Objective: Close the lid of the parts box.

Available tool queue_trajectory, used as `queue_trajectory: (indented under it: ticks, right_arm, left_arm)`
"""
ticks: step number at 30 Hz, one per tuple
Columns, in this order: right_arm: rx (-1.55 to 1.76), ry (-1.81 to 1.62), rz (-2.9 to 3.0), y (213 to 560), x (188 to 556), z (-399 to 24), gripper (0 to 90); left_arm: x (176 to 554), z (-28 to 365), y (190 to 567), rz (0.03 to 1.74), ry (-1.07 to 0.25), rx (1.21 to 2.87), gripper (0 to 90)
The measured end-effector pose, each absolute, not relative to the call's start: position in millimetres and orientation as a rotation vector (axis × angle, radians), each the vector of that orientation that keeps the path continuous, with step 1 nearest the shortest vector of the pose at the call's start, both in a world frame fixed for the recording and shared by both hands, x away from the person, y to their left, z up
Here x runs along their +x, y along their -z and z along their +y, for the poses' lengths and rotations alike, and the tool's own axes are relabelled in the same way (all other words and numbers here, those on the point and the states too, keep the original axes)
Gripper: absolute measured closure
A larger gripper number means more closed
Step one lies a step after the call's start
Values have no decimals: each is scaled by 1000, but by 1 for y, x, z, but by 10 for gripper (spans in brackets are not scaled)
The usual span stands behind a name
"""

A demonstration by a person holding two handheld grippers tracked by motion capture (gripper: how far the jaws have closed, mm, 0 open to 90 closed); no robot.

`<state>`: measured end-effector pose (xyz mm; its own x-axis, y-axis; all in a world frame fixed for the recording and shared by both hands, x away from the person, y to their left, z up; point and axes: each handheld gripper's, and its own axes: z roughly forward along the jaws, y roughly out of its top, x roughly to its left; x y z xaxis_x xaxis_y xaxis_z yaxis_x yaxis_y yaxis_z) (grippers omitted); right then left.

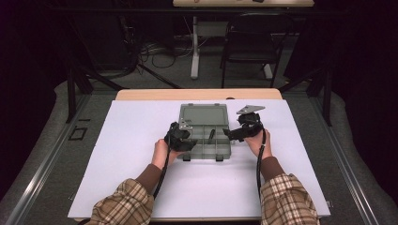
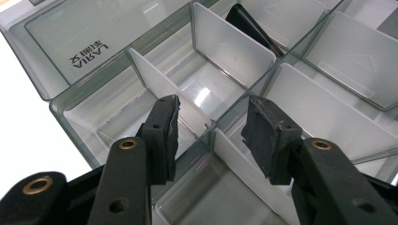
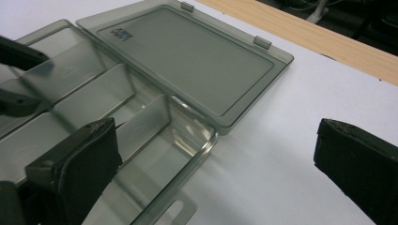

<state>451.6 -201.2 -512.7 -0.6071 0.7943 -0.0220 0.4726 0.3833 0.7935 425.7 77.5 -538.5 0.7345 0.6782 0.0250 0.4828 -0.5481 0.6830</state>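
**Two grippers at an open plastic box**

Two grippers sit at either side of a clear grey plastic box [image 1: 205, 136] in the middle of the high view, on a white sheet [image 1: 141, 140] that covers the tabletop [image 1: 197, 94]. The box lies open, its lid [image 1: 204, 115] folded flat toward the top of the frame, and thin white dividers [image 2: 159, 86] split the tray into compartments.

The left gripper [image 1: 180, 137], at the box's left edge, reaches over the tray. In the left gripper view its jaws stand apart, partly open, with the corner where a divider meets the box's middle wall rising between them; the pads hover just above the plastic and I cannot see them pressing on anything. A dark slim object [image 2: 253, 29] leans in a compartment at the upper middle of that view; in the high view it shows as a short dark stick [image 1: 211, 135] near the tray's centre.

The right gripper [image 1: 241, 131] is at the box's right edge. In the right gripper view its jaws are wide apart: one hangs over the tray's near corner at the lower left, the other over bare white sheet at the lower right, nothing clamped between them.

A person's plaid sleeves [image 1: 286, 201] come in from the bottom of the high view.
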Motion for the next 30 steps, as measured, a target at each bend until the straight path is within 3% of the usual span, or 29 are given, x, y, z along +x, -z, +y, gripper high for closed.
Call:
queue_trajectory:
  ticks: [8,11,17,22,26,30]
  right_arm:
    - [1165,-1047,2222,520,476,-204,20]
    - [1180,-1039,2198,520,482,-206,122]
    - [1217,-988,2196,525,494,-207,534]
    - [1236,-951,2232,534,501,-207,793]
    - [1229,-932,2275,539,504,-204,900]
    - [1211,-911,2326,542,505,-199,900]
  left_arm:
    - [426,78,539,872,-370,2259,550]
    - [426,78,539,872,-369,2258,549]
    - [426,78,539,871,-369,2259,549]
    - [426,78,539,870,-369,2259,549]
    - [426,78,539,869,-369,2259,549]
    - [426,78,539,868,-368,2260,549]
